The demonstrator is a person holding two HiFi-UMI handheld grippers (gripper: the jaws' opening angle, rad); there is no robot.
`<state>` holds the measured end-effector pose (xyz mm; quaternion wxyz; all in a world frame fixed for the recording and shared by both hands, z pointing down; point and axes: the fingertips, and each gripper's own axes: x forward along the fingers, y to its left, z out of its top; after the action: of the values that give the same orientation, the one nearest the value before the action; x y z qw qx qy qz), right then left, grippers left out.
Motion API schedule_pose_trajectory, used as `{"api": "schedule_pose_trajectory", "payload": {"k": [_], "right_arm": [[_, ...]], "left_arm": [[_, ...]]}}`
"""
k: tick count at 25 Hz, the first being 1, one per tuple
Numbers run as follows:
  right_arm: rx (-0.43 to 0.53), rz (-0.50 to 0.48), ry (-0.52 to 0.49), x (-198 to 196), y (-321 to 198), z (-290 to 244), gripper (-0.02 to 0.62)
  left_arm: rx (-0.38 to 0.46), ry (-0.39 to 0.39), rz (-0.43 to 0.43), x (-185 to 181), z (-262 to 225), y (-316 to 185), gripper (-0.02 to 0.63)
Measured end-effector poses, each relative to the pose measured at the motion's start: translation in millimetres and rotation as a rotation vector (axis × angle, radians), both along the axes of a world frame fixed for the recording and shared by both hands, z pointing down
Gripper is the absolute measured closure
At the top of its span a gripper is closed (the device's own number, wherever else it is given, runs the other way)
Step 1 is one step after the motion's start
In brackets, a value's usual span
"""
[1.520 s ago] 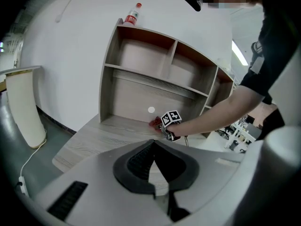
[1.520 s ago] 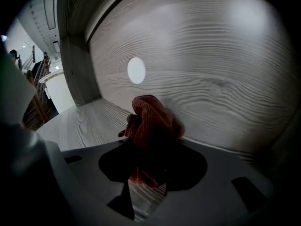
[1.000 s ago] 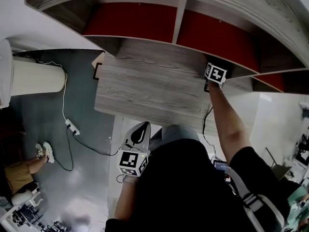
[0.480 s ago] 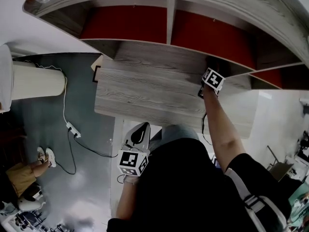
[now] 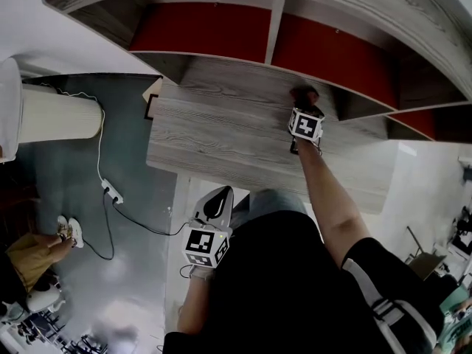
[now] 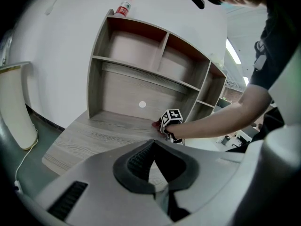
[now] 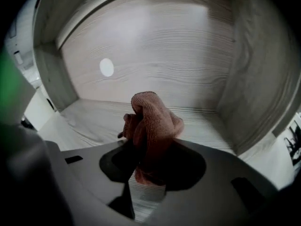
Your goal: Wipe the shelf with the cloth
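Observation:
A brownish-red cloth is bunched between the jaws of my right gripper, which is shut on it. In the head view this gripper presses the cloth onto the grey wooden shelf board, at the mouth of the lower compartment. The left gripper view shows the right gripper's marker cube and the cloth on that board. My left gripper hangs low by the person's body, away from the shelf, jaws together and holding nothing.
The shelf unit has red back panels and upright dividers. A bottle stands on top of it. A white cylinder and a power strip with its cable are on the floor at left. A seated person is at the lower left.
My right gripper has slid the cloth leftward along the shelf board and out from the compartment's right end. The left gripper has stayed put.

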<state>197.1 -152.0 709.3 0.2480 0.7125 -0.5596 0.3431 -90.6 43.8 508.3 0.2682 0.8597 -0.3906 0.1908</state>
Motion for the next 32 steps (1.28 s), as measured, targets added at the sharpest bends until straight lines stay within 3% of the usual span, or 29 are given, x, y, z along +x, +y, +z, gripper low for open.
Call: {"api": "schedule_pose_trajectory", "payload": {"k": [8,13,17,24,28,32], "right_arm": [[-0.003,-0.259,-0.009,-80,-25,4,0.454],[0.031,-0.332,-0.009,-91,-32,-2,0.451],[0.128,-0.352,-0.064,-87,-28,-12,0.448],[0.287,-0.154,-0.203,-35,1,-29,0.454],[0.354,0.067,-0.325,11,22,-40,0.454],[0.419,0.237,-0.386,55,37,-35,0.457]], "left_arm": [[-0.006,-0.012,-0.035,-12,1,8,0.598],[-0.005,-0.01,-0.036,-11,1,11,0.598],[-0.007,-0.011,-0.029,-8,1,13,0.598],[-0.023,0.001,0.02,6,6,14,0.598],[-0.031,0.007,0.065,20,9,14,0.598],[-0.039,0.006,0.095,29,11,14,0.598]]}}
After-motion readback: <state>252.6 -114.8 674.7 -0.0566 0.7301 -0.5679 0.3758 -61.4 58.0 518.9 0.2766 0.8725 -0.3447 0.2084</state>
